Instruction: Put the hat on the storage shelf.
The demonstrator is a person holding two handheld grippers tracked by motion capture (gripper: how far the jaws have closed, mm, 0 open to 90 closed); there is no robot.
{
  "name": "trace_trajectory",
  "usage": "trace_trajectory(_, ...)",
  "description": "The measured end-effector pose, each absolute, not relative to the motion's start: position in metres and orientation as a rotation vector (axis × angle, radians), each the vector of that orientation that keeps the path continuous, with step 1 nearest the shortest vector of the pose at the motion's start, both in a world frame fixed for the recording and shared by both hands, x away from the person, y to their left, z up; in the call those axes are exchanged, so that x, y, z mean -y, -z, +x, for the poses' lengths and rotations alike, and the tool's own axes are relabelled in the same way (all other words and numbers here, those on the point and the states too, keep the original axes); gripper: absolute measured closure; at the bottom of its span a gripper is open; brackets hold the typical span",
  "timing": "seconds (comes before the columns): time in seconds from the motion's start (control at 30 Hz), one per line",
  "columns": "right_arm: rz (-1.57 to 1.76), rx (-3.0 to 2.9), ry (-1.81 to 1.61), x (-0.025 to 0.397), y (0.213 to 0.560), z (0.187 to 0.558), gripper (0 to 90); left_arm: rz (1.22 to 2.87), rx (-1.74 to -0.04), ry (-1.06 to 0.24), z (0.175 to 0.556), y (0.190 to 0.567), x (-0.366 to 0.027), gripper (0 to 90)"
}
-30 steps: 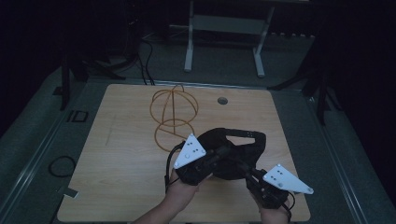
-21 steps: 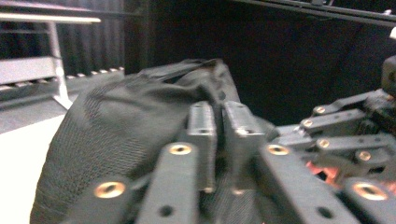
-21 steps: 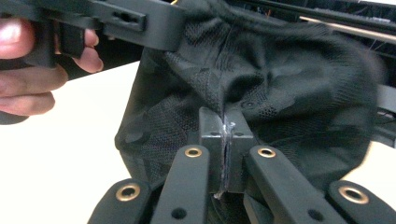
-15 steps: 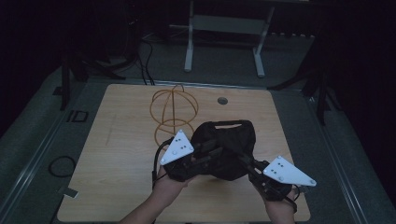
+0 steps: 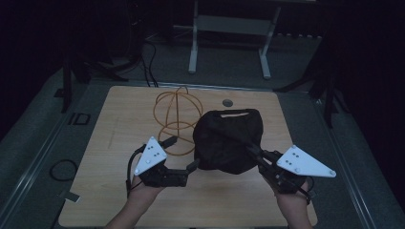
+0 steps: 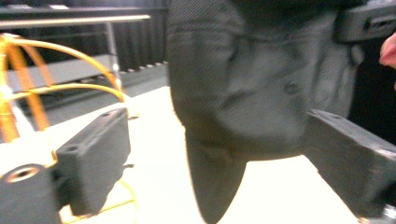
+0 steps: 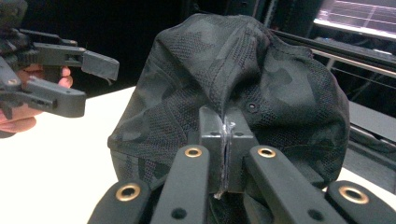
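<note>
Hanging above the middle of the tabletop, the black camouflage cap is pinched at a fold of its crown by the fully closed right claw, probably so it stays lifted for handling. The left claw gapes wide and empty just beside the cap's edge, near the orange wire stand, seemingly ready to grip.

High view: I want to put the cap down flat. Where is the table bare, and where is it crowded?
Bare: the wood left of the wire stand, and the near strip between the two hands. Crowded: the middle, where the stand, the open left claw and the cap, pinched by the right claw, sit close.
</note>
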State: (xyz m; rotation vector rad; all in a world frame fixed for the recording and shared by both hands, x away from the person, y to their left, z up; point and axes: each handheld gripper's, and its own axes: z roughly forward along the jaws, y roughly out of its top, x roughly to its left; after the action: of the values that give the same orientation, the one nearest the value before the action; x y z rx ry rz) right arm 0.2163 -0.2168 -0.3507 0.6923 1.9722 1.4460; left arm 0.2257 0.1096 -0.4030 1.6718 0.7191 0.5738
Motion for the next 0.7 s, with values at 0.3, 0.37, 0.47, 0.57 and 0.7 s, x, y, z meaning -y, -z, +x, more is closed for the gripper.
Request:
trace_trajectory(0.3, 0.655, -2.027, -1.455, 0.196, 0.335, 0.243, 89.1, 1.667, -0.818, -0.655, 0.224, 0.421, -0.146, 3.1)
trace_trajectory(0.37, 0.645, -2.040, -1.460, 0.189, 0.332, 0.250, 89.1, 1.664, -0.852, -0.674, 0.224, 0.427, -0.155, 3.1)
trace_trajectory(0.47, 0.631, -2.057, -1.483, 0.174, 0.322, 0.264, 89.0, 1.654, -0.897, -0.732, 0.222, 0.439, -0.167, 2.8)
trace_trajectory(0.57, 0.618, -2.084, -1.491, 0.161, 0.314, 0.278, 89.0, 1.672, -0.945, -0.776, 0.222, 0.458, -0.183, 2.8)
trace_trajectory(0.7, 0.611, -2.125, -1.491, 0.141, 0.306, 0.295, 89.0, 1.651, -1.003, -0.761, 0.221, 0.477, -0.200, 2.8)
